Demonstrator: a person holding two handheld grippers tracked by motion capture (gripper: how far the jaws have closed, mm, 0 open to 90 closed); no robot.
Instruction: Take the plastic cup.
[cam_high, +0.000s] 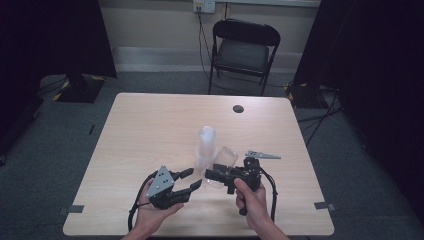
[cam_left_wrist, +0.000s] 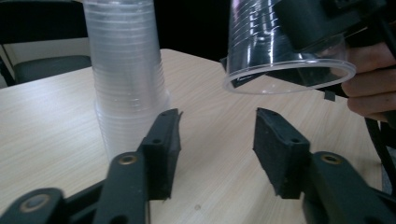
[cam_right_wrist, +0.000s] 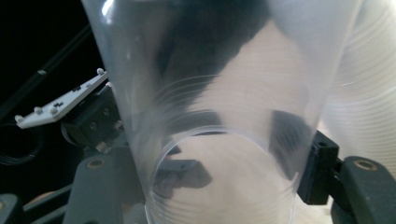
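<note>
One clear cup (cam_high: 223, 165) is pinched in my right gripper (cam_high: 216, 175), lifted just beside the stack (cam_high: 205, 147). Left gripper (cam_high: 192, 178) is spread, empty. Next I'd guess: set it down carefully.

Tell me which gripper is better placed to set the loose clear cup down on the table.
Right. The right gripper is shut on the single clear cup, tilted above the table beside the cup stack. The left gripper is open and holds nothing.
</note>
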